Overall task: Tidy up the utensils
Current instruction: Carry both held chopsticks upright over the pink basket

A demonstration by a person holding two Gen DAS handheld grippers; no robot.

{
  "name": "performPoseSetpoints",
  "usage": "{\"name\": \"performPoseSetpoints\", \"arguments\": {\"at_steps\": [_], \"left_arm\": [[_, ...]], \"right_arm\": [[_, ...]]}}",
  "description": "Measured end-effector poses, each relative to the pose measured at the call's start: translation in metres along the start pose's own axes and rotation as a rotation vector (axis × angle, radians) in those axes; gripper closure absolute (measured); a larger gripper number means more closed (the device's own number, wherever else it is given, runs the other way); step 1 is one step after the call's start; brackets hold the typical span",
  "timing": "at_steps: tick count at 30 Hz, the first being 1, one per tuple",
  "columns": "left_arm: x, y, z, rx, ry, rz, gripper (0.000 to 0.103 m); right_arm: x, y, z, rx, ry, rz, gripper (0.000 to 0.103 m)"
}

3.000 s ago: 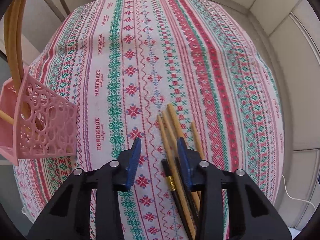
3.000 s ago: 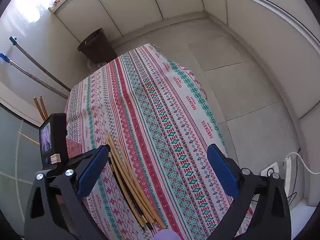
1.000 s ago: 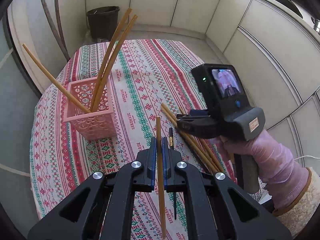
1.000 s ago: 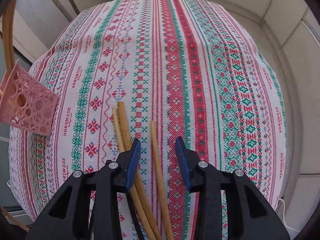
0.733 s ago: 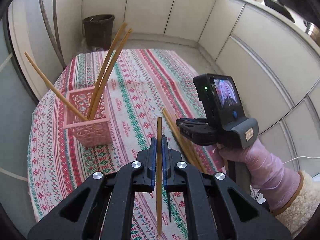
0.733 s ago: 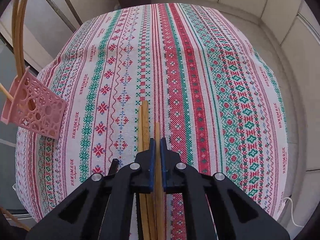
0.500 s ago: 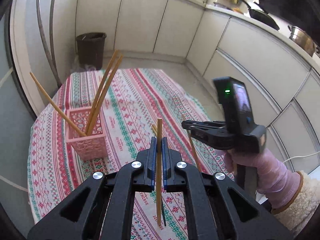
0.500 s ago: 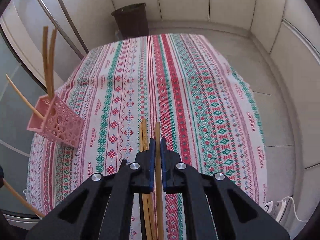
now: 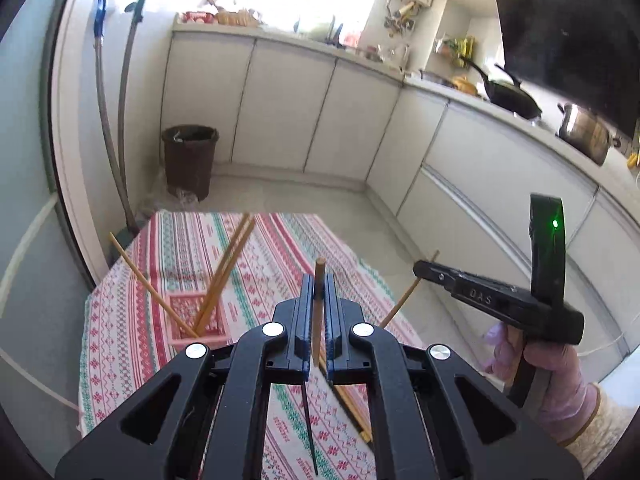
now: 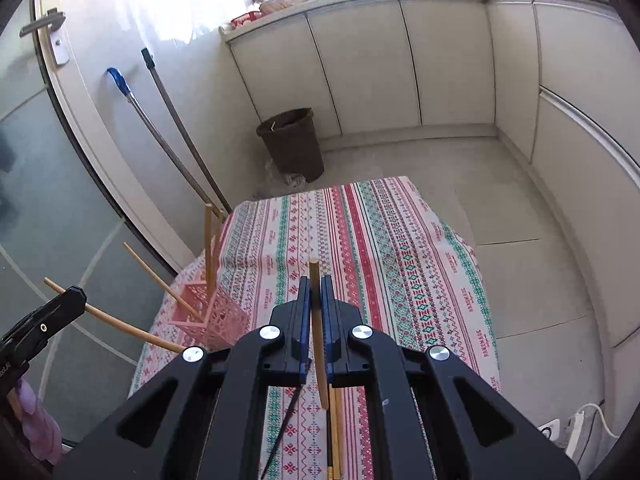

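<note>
My left gripper (image 9: 316, 282) is shut on a wooden chopstick (image 9: 319, 266), held high above the patterned tablecloth (image 9: 280, 248). My right gripper (image 10: 315, 282) is shut on another wooden chopstick (image 10: 319, 360), also lifted off the cloth. A pink lattice basket (image 9: 198, 316) stands at the table's left side with three chopsticks (image 9: 228, 264) leaning in it. In the right wrist view the basket (image 10: 212, 316) sits left of my fingers. Several wooden chopsticks (image 10: 336, 420) and a black one (image 10: 284, 428) lie on the cloth below.
A brown waste bin (image 9: 190, 160) and two mop poles (image 10: 176, 132) stand beyond the table's far edge. White cabinets line the back and right. A gloved hand (image 9: 552, 372) holds the right gripper. A power strip (image 10: 576, 428) lies on the floor at right.
The right gripper's jaws closed on a chopstick lying on the cloth and lifted it. Both grippers rose and tilted up, so the table looks smaller and farther below.
</note>
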State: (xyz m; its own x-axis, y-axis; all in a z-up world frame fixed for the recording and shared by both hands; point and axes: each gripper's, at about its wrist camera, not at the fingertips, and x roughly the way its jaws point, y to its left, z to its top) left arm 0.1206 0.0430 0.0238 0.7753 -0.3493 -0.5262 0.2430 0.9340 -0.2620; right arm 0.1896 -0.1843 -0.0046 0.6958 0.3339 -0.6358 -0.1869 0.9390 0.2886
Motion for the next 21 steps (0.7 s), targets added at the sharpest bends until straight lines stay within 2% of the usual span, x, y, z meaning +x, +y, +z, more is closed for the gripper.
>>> {"name": "performPoseSetpoints", "arguments": {"at_steps": [7,15,19,21], "left_arm": [[-0.029,0.023,0.038,-0.092,-0.122,0.039,0.099],[-0.047,0.047,0.062,-0.155,-0.233,0.16,0.099],[-0.033,0.061,0.068,-0.169,-0.239,0.227,0.098],[-0.018,0.073,0.067,-0.174,-0.198,0.231,0.097]], "right_arm": [[-0.023,0.015,0.037,0.055,-0.068,0.111,0.098],[-0.031,0.042,0.063,0.057,-0.114,0.207,0.098],[-0.019,0.052,0.064,0.059,-0.1,0.231,0.098],[-0.01,0.057,0.064,0.053,-0.088,0.225,0.098]]}}
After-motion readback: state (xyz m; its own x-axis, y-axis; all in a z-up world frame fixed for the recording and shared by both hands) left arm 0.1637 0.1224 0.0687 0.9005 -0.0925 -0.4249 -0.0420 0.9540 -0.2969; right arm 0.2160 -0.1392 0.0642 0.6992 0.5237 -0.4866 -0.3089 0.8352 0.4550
